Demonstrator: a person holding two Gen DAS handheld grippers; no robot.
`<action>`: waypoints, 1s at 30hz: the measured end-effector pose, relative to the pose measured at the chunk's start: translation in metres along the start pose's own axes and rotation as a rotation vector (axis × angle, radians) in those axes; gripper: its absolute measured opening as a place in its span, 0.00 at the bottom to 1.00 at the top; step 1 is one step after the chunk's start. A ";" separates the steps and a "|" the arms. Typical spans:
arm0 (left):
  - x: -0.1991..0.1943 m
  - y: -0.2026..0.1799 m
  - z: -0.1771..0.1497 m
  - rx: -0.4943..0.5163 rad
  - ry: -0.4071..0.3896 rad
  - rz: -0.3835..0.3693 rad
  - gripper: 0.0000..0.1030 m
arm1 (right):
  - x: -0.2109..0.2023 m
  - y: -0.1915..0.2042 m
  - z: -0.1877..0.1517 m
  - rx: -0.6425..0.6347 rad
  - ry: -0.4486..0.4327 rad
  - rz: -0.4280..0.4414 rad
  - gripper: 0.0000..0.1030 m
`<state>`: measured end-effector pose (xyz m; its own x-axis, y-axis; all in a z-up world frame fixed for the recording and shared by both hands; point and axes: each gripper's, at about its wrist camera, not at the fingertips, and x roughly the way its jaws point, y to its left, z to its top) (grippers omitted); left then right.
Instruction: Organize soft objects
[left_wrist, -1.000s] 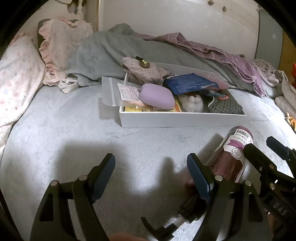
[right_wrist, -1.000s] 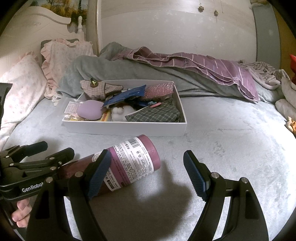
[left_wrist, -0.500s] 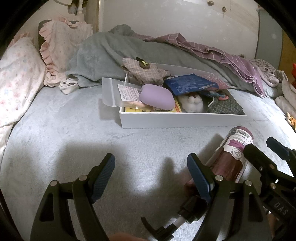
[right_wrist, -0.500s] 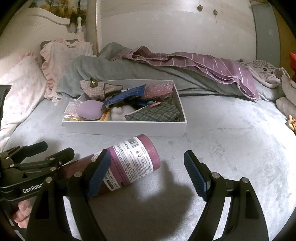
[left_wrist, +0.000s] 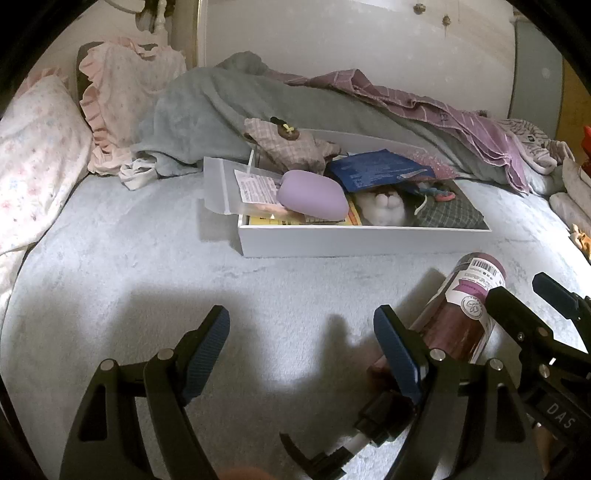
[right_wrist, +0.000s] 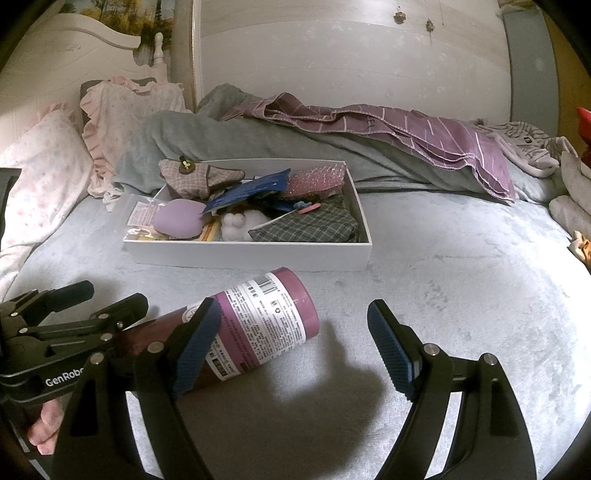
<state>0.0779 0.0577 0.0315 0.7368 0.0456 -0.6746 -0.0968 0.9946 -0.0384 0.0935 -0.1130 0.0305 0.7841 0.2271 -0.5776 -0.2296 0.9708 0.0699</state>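
Purple-labelled pump bottle (right_wrist: 255, 325) lies on its side on the grey bed cover (right_wrist: 461, 280), behind the right gripper's (right_wrist: 293, 341) left finger and just right of the left gripper's (left_wrist: 301, 345) right finger. Both grippers spread wide, empty. White box (right_wrist: 251, 254) of soft items beyond the fingertips.

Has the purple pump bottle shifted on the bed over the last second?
No. In the right wrist view the pump bottle lies on its side just in front of the white box, with the same gap to the box's front wall as before.
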 end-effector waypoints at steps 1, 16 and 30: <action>0.000 0.000 0.000 0.000 -0.001 0.001 0.79 | 0.000 0.000 0.000 0.000 0.000 0.000 0.80; 0.002 0.000 0.002 0.001 0.036 0.013 0.79 | 0.004 -0.001 0.005 0.008 0.057 0.030 0.80; 0.012 -0.001 0.003 0.101 0.213 0.064 0.77 | 0.011 -0.008 0.013 0.057 0.253 0.131 0.80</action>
<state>0.0890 0.0571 0.0259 0.5724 0.0987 -0.8140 -0.0630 0.9951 0.0763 0.1116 -0.1168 0.0345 0.5799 0.3311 -0.7444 -0.2811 0.9389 0.1987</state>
